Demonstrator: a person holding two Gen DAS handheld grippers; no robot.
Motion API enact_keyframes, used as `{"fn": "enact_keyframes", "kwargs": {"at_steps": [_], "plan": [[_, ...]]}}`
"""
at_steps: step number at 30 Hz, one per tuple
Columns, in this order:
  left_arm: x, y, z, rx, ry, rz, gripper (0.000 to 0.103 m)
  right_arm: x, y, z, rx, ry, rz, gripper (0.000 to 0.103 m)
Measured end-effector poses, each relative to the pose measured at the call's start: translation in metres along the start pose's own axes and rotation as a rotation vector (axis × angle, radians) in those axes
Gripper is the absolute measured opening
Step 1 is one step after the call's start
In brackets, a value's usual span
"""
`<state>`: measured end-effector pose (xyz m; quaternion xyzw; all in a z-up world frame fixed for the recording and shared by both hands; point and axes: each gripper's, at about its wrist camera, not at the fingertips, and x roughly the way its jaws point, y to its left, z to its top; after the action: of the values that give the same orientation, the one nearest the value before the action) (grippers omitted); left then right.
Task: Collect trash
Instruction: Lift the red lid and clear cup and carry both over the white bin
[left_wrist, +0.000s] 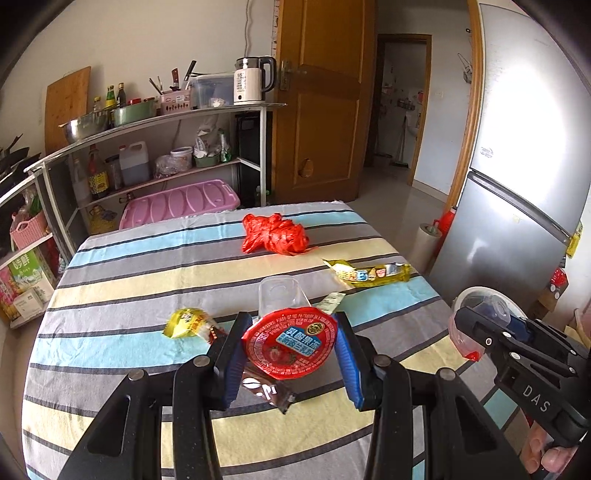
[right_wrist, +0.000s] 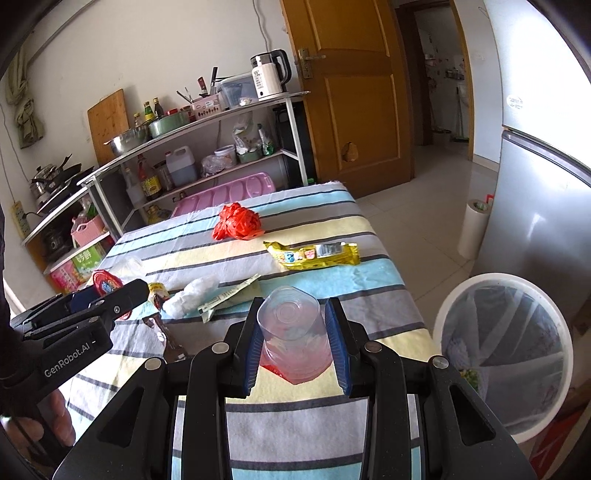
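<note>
My left gripper (left_wrist: 290, 349) is shut on a clear jelly cup with a red foil lid (left_wrist: 290, 347), held above the striped tablecloth (left_wrist: 147, 266). My right gripper (right_wrist: 293, 334) is shut on a second clear plastic cup (right_wrist: 291, 328), also with a red lid, held over the table's near right edge. It shows in the left wrist view (left_wrist: 480, 321) too. On the table lie a crumpled red plastic bag (right_wrist: 238, 221), a long yellow snack wrapper (right_wrist: 314, 254), a small yellow wrapper (left_wrist: 188, 323), a white tissue wad (right_wrist: 192, 291), a folded paper strip (right_wrist: 229, 293) and a brown wrapper (left_wrist: 266, 391).
A white trash bin (right_wrist: 502, 350) with a clear liner stands on the floor right of the table. A silver fridge (right_wrist: 546, 206) is behind it, with a paper roll (right_wrist: 472, 229) beside it. Metal shelves (right_wrist: 207, 122) with kitchenware and a pink tub (right_wrist: 229, 194) stand beyond the table's far edge.
</note>
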<state>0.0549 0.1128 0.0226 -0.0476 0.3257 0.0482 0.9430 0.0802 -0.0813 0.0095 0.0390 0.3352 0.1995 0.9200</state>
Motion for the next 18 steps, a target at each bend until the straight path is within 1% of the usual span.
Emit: {"fn": "enact_keyframes", "kwargs": {"at_steps": [12,18], "plan": [[0.016,-0.083,0.01,0.116,0.011,-0.109,0.045,-0.027,-0.067,0.0,0.081,-0.034,-0.11,0.034],[0.027,-0.123,0.013,0.157,0.021,-0.164,0.045,-0.038,-0.103,-0.003,0.122,-0.041,-0.17,0.034]]}}
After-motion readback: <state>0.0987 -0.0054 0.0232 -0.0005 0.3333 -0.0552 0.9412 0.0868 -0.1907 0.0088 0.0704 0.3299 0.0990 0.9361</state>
